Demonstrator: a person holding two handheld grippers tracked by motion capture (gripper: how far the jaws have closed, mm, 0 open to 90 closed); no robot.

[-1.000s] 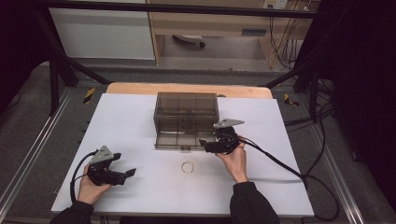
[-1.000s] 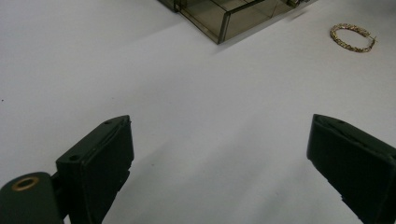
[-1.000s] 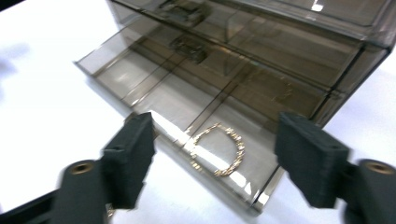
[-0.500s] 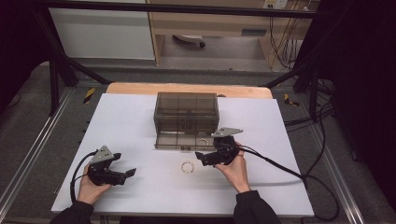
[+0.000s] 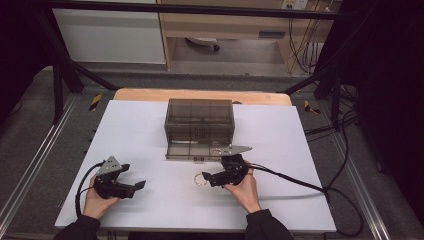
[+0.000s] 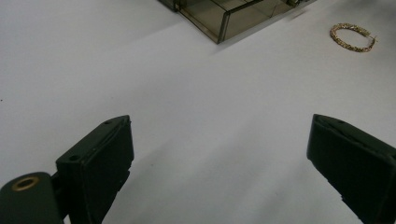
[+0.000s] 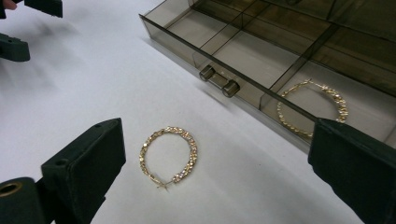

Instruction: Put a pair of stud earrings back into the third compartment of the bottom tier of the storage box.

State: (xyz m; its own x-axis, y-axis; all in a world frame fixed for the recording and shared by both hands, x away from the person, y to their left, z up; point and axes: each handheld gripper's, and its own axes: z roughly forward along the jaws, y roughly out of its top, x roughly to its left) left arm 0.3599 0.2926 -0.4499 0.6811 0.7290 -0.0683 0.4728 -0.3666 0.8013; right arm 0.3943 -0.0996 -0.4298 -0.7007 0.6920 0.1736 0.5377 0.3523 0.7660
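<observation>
Right gripper [image 7: 219, 163] jaws spread around gold hoop [image 7: 169, 155] before open drawer [image 7: 261, 70]; left gripper [image 6: 219, 158] jaws spread, empty, near table [image 5: 310, 150] front-left corner.

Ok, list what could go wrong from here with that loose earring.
1. The earring lies flat on the white table, so the open right claw may scrape past it or push it away instead of gripping it.
2. The drawer stands pulled out close by; the claw could bump its front or knob.
3. The earring's clasp looks open and might snag.
</observation>
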